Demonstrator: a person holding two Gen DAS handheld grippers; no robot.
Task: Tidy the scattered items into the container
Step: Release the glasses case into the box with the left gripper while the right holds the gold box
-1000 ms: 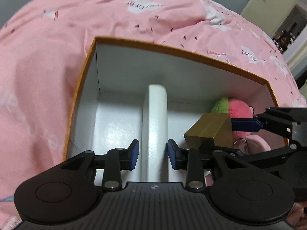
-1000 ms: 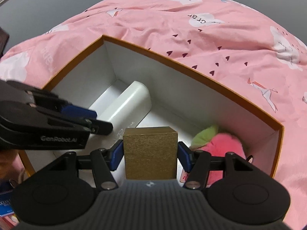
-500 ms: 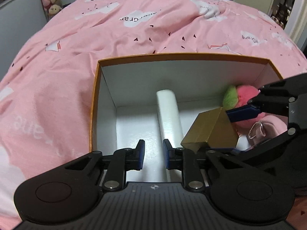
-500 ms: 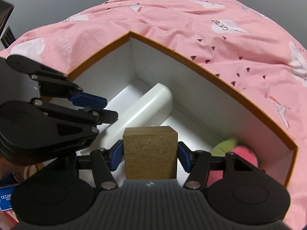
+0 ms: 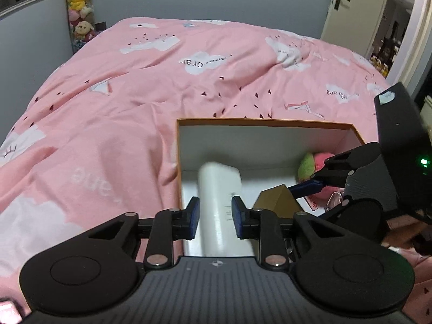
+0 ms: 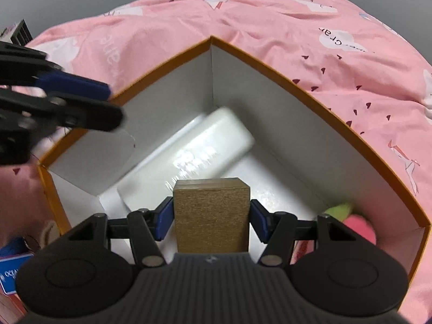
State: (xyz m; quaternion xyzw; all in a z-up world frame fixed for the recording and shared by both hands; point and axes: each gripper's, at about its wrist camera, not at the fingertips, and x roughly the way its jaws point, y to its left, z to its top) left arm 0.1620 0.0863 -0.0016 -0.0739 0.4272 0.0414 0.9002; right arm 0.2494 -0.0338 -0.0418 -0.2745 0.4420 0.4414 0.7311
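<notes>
Two tools are at work over the orange-rimmed box (image 6: 318, 91) on the pink duvet (image 5: 108, 113). Over the last second the left tool (image 5: 215, 217) has drawn up and back from the white roll (image 6: 194, 159), which now lies on the box floor against the far corner; its jaws are spread, and the roll seen between them lies below, ungripped, as the right-wrist view shows the tool well clear above the rim. That item counts as stowed. The right tool (image 6: 211, 217) keeps pinching the gold cardboard block (image 6: 211, 213), held above the box floor just beside the roll (a pink-and-green plush (image 5: 313, 162) already sits in the far right corner). Judging by this, lowering and releasing the block comes next.
</notes>
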